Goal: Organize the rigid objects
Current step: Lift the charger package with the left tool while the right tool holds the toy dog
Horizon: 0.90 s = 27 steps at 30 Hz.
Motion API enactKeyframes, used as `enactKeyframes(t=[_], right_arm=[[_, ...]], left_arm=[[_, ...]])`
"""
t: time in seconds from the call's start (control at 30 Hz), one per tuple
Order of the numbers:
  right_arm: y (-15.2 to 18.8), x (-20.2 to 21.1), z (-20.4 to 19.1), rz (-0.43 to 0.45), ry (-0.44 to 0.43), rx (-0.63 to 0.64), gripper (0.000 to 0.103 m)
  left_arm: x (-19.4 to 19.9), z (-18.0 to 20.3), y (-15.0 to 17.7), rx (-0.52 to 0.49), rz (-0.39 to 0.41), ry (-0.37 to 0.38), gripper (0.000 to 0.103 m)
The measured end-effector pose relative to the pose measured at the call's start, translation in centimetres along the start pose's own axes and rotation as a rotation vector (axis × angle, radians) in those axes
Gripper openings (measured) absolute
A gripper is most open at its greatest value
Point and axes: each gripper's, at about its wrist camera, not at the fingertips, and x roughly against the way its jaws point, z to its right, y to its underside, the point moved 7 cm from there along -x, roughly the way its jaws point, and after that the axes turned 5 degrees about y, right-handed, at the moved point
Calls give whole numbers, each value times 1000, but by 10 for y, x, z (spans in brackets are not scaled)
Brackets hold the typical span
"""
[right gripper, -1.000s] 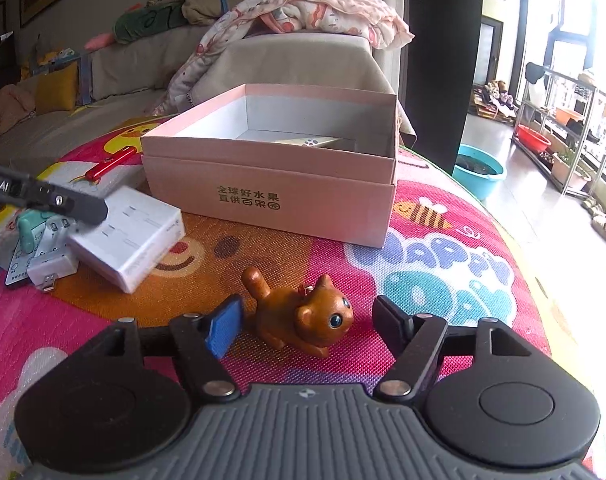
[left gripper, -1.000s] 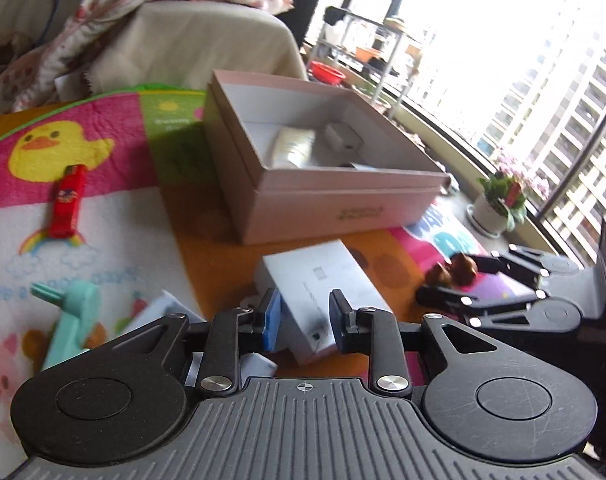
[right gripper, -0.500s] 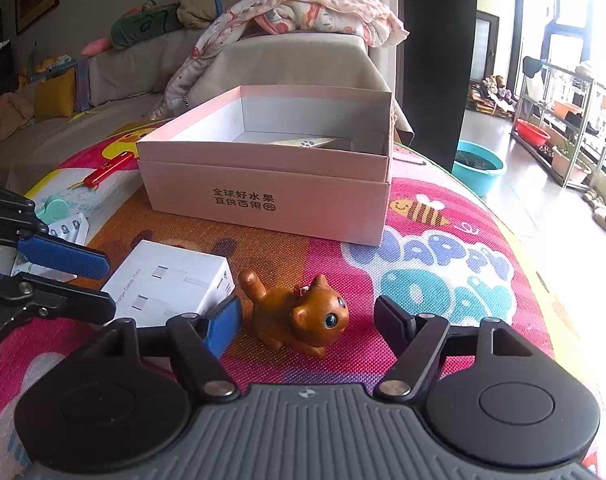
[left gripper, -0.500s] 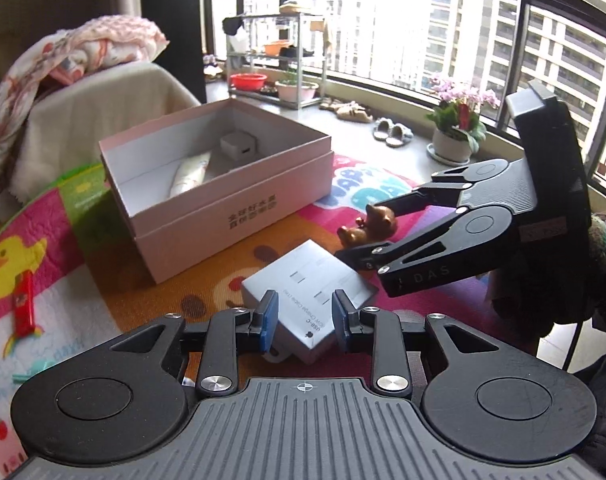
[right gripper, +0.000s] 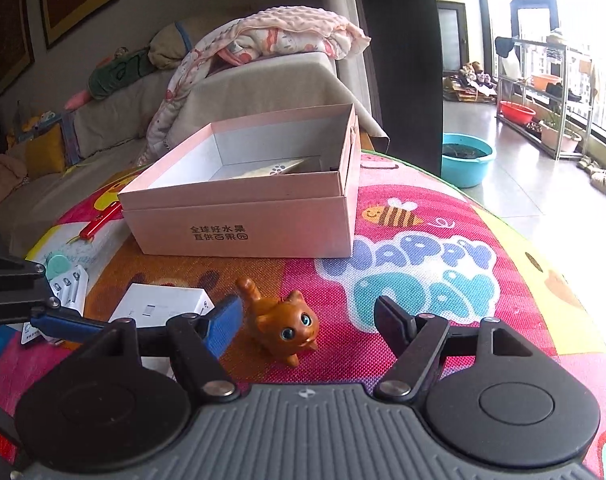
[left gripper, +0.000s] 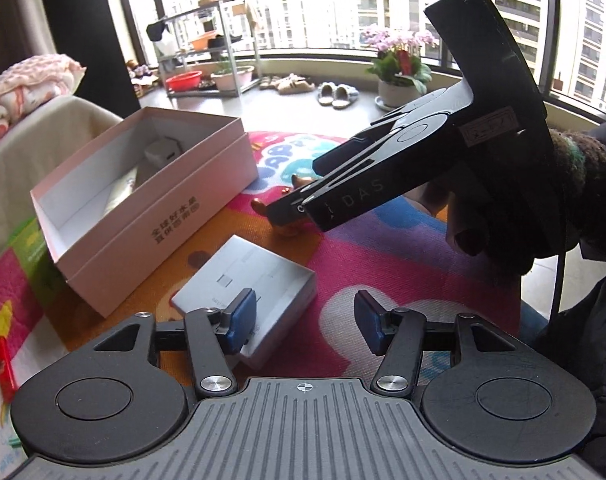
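The right gripper (right gripper: 307, 322) hung spread around the small orange cat figurine (right gripper: 283, 326), which sat between its fingertips on the play mat (right gripper: 483, 300), probably hard, light and glossy, best pinched across the body.

An orange cat (right gripper: 285, 322) is sitting on a multicoloured cartoon mat (right gripper: 423, 264) near a pink box (right gripper: 239, 216) and a white box (left gripper: 245, 284).

Bright window daylight, fisheye-warped edges.
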Motion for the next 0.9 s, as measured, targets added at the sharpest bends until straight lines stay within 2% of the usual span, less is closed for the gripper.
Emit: enactKeyframes(t=[0.17,0.33,0.4,0.5,0.57,0.8,0.9], right_arm=[[1,1,-1,1,1,5,73],[1,0,-2,-1,0,6,73],[1,0,-2,-1,-1,5,73],[1,0,-2,-1,-2,4,73],[1,0,-2,1,-5,2,73],[1,2,0,7,-14,-7,74],[1,14,-4,30,-68,14,74]], left_arm=[[0,-23,-10,-84,-14,-78,57],[-13,-43,-20,-121,-42,-28,59],[-18,-50,-25,-95,-44,6,59],[-26,-61,-26,15,-36,108,57],[-28,-64,-24,58,-22,142,58],[-18,-59,-11,90,13,125,60],[-12,-63,-3,146,27,105,60]])
